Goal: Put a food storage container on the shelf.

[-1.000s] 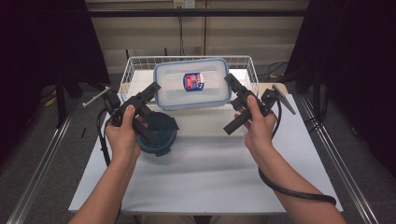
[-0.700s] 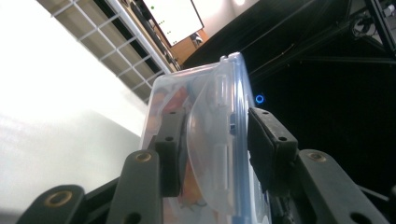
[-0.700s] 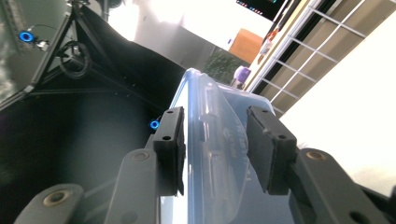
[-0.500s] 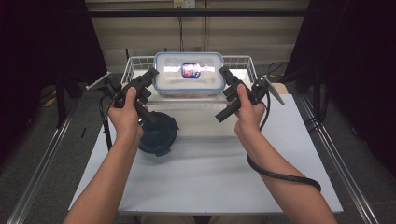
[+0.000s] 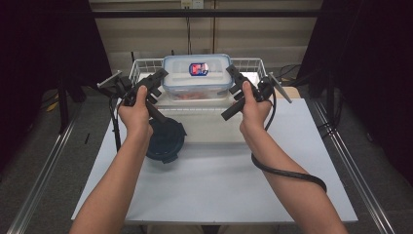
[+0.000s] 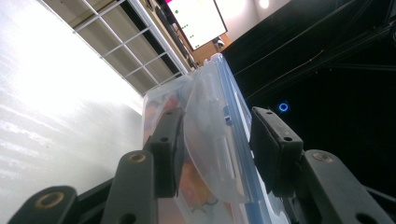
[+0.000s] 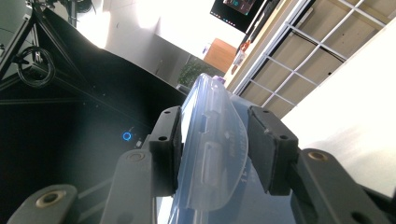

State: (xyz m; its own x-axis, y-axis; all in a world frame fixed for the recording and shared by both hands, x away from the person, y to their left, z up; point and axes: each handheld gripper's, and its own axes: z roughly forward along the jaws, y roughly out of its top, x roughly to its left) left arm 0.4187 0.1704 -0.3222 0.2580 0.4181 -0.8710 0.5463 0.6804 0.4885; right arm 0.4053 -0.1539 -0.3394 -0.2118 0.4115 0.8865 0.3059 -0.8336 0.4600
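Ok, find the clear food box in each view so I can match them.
High view: the box is top centre, held between both grippers over the wire basket.
Left gripper view: its end flap sits centre, between the jaws.
Right gripper view: its other flap, centre.
Shared landmark: the wire basket.

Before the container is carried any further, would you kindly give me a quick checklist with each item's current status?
1. Left gripper fingers astride the container's side latch flap: ok.
2. Right gripper fingers astride the opposite flap: ok.
3. Fingers actually clamped on the flaps: cannot tell.
4. Blue-rimmed lid seated on the container: ok.
5. Container held level: ok.
6. Dark round lid on the table, apart from the container: ok.
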